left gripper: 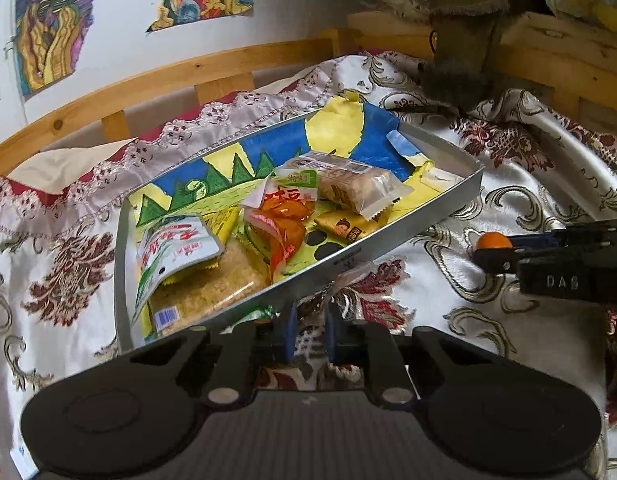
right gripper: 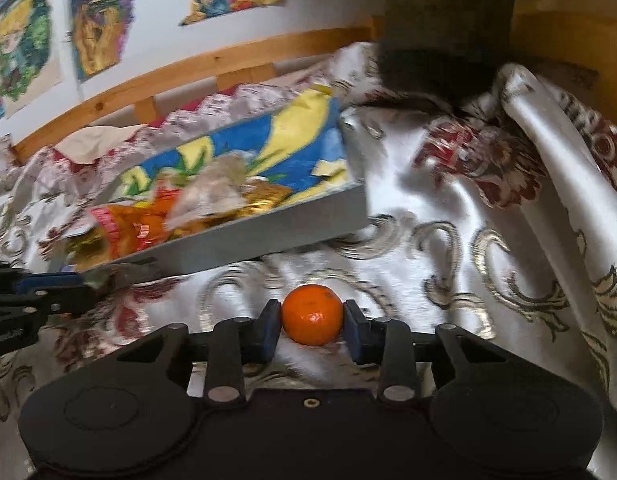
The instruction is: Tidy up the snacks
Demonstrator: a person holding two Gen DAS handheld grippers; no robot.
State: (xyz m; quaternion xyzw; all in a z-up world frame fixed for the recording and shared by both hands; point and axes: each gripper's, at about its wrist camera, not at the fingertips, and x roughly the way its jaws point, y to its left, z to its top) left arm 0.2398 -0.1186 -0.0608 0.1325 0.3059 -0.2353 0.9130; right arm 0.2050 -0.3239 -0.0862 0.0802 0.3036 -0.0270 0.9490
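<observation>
1. Satin bedcover (left gripper: pixel 448 312) with gold scrolls and dark red flowers spreads over a bed with a wooden rail; bright drawings hang on the white wall behind.
2. On the cover lies a shallow grey tray (left gripper: pixel 420 216), lined with a blue, yellow and green drawing. It sits left of centre, its near wall facing both tools.
3. Several snacks are already inside the tray: a white and green pouch (left gripper: pixel 176 252) at the near left, an orange packet (left gripper: pixel 280 224) in the middle, a clear-wrapped rice cake (left gripper: pixel 356 188) further right, and a small yellow packet (left gripper: pixel 344 226) below it.
4. Left tool (left gripper: pixel 310 328): its blue pads stand nearly together, closed on a thin, clear snack wrapper (left gripper: pixel 354 276) that lies on the cover just outside the tray's near wall. What the wrapper holds I cannot tell.
5. Right tool (right gripper: pixel 312 322): its pads press on both sides of a tangerine (right gripper: pixel 312 314), which rests on the cover to the right of the tray, near it but not touching.
6. Judgement: the sorting looks well advanced. These two items are the only ones visibly left outside; both are gripped but neither is lifted, so each must yet be carried into the tray.
</observation>
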